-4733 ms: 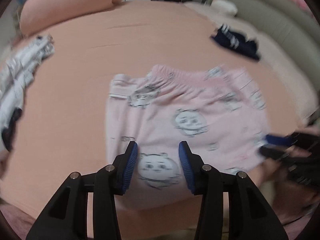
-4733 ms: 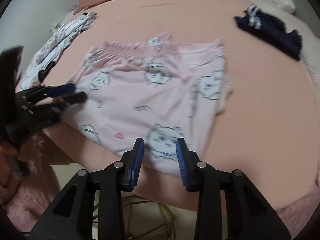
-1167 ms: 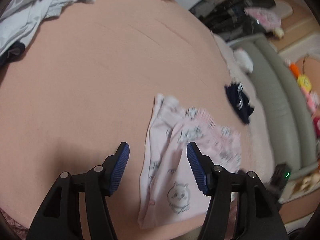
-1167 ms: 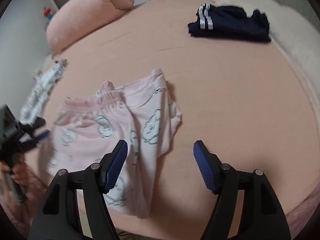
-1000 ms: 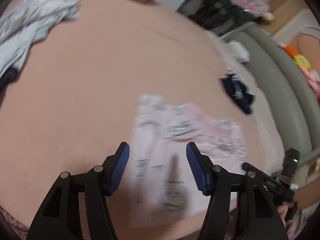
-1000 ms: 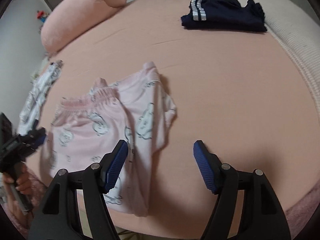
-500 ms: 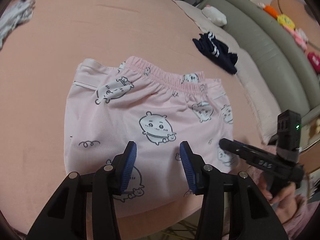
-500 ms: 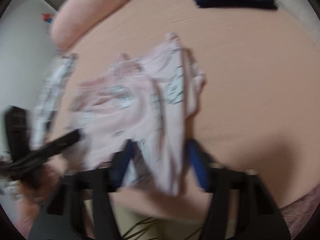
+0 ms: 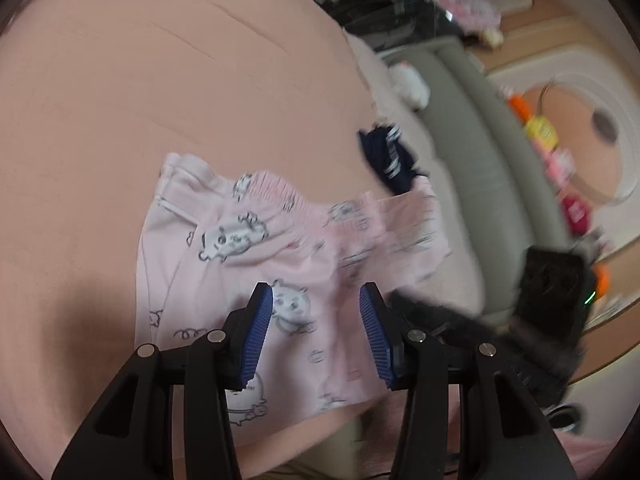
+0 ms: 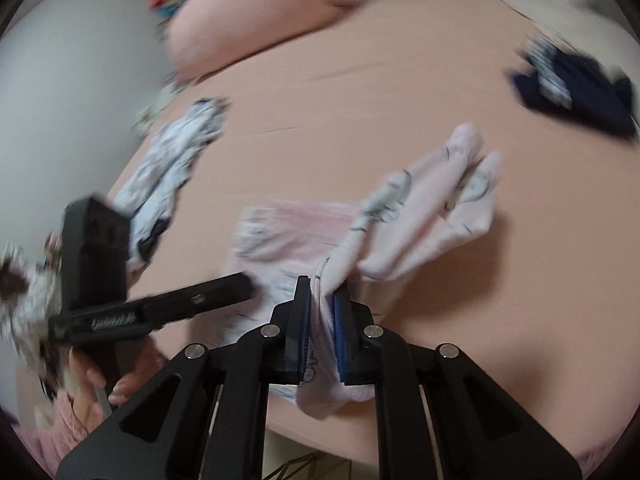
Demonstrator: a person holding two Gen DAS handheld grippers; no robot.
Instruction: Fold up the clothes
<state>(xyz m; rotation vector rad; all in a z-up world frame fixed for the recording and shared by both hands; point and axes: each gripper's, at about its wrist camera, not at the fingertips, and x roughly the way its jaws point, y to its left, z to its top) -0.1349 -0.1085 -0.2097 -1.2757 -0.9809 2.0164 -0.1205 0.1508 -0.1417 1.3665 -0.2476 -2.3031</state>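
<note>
1. The right gripper (image 10: pixel 321 322) has just closed its fingers and pinches a bunched fold of the pink printed shorts (image 10: pixel 404 220).
2. The left gripper (image 9: pixel 316 334) has fingers about half open over the shorts, gripping nothing.
3. The shorts lie at the bed's (image 9: pixel 168 92) near edge; navy clothes (image 10: pixel 576 88) sit well apart.

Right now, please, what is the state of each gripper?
Left gripper: open above the pink pajama shorts, gripping nothing.
Right gripper: has just closed, shut on a bunched edge of the pink pajama shorts.
</note>
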